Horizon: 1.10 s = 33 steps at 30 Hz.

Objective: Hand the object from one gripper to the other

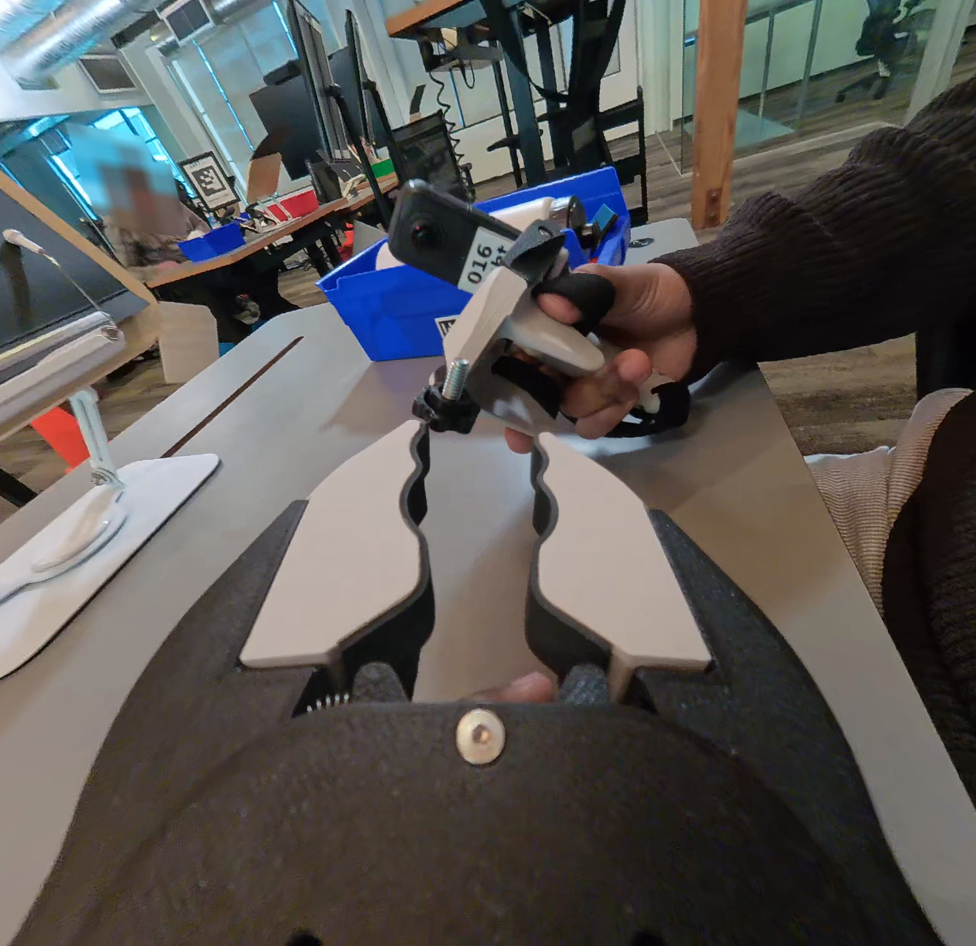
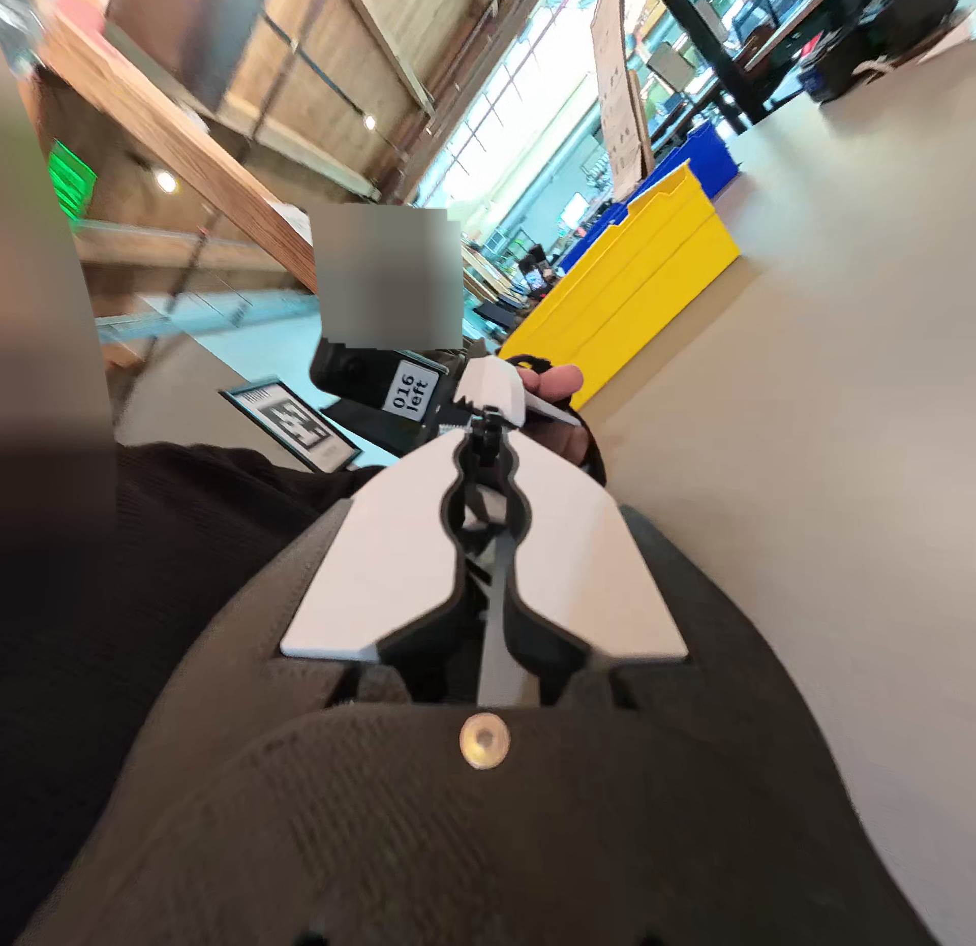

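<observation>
Bin (image 1: 391,308) on table (image 1: 296,392), frame centre; stand (image 1: 100,477) at left edge; right gripper (image 1: 465,392) before bin.

left wrist view: low over grey table (image 1: 264,387), looks forward along its own fingers toward blue bin (image 1: 391,308) and office beyond.
right wrist view: rolled hard sideways, close in, blurry; seems to face yellow bin (image 2: 634,287).
shared: the grey table; each view shows the other gripper's camera.
</observation>
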Available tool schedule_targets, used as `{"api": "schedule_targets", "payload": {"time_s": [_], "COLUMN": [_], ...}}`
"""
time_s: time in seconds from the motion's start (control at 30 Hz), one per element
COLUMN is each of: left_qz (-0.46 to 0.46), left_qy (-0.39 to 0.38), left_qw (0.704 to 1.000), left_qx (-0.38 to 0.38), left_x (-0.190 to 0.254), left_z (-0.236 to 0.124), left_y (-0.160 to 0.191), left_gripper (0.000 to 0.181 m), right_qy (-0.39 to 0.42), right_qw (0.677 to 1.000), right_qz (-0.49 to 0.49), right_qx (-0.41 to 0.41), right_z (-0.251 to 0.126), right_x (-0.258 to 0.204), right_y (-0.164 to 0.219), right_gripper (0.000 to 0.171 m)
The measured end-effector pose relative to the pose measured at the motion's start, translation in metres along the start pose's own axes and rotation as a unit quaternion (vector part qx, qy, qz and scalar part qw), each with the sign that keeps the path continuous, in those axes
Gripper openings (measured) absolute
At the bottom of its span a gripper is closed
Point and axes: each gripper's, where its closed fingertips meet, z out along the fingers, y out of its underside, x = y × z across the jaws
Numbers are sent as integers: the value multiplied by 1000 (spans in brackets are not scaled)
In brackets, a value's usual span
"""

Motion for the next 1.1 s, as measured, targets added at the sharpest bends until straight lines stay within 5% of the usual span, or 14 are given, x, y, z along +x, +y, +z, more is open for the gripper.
{"api": "schedule_targets", "payload": {"time_s": [0.6, 0.8, 0.97, 1.1], "left_qz": [-13, -126, -275, -335], "left_qy": [2, 23, 62, 85], "left_qw": [1000, 992, 959, 937], "left_qx": [10, 16, 36, 44], "left_x": [-3, -10, -15, -17], "left_z": [-3, -5, -6, -7], "left_y": [-4, -1, 1, 4], "left_gripper": [23, 22, 21, 21], "right_qy": [-19, 74, 142, 128], "right_qw": [999, 992, 944, 933], "right_qz": [37, -97, -297, -336], "right_qx": [-18, 18, -6, -22], "right_z": [4, -1, 0, 6], "right_x": [1, 12, 8, 1], "right_y": [7, -8, -9, -1], "right_gripper": [18, 43, 38, 31]}}
